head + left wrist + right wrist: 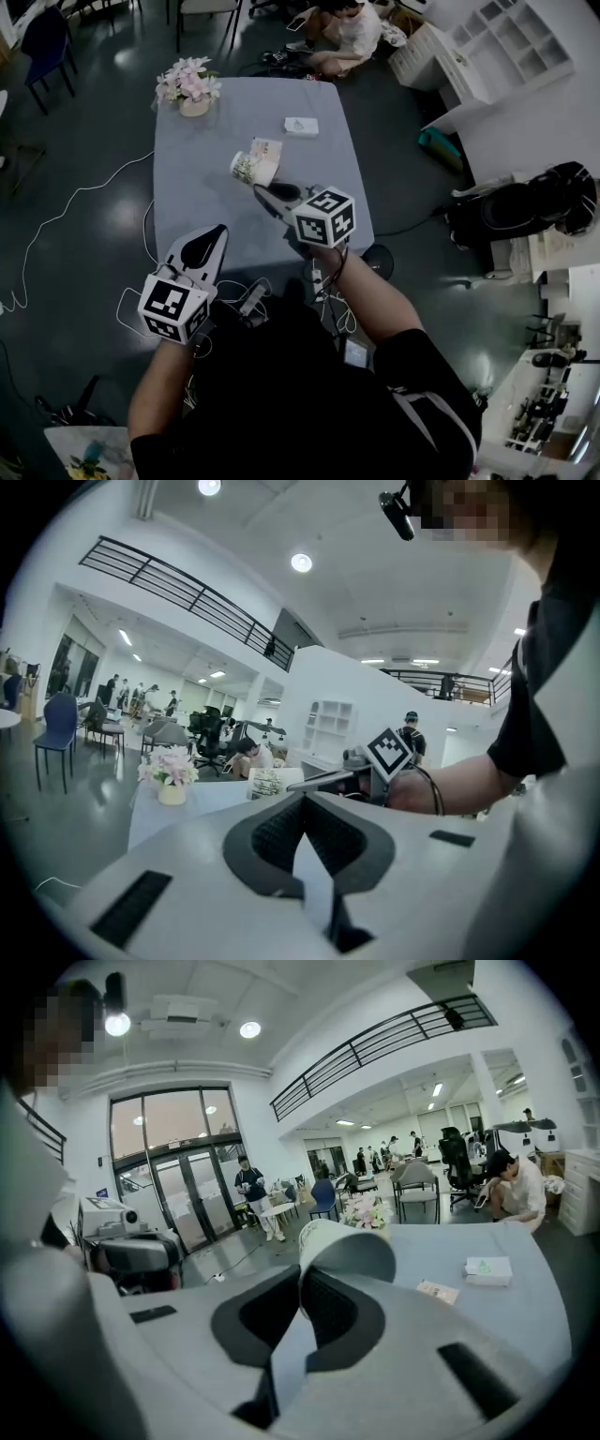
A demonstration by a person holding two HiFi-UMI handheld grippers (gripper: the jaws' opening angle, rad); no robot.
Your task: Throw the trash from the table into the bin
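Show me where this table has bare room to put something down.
The left side of the table is bare from the flowers down to the near edge. The middle is crowded: card, box, and the cup in the right gripper.

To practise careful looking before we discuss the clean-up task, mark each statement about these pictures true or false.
1. The right gripper grips a paper cup by its rim. True.
2. A white packet lies on the table. True.
3. The left gripper holds that packet. False: its jaws are shut on nothing, near the table's close edge.
4. A flower pot stands near a far corner of the table. True.
5. The cup stands upright. False: it is tipped on its side in the right gripper's jaws.
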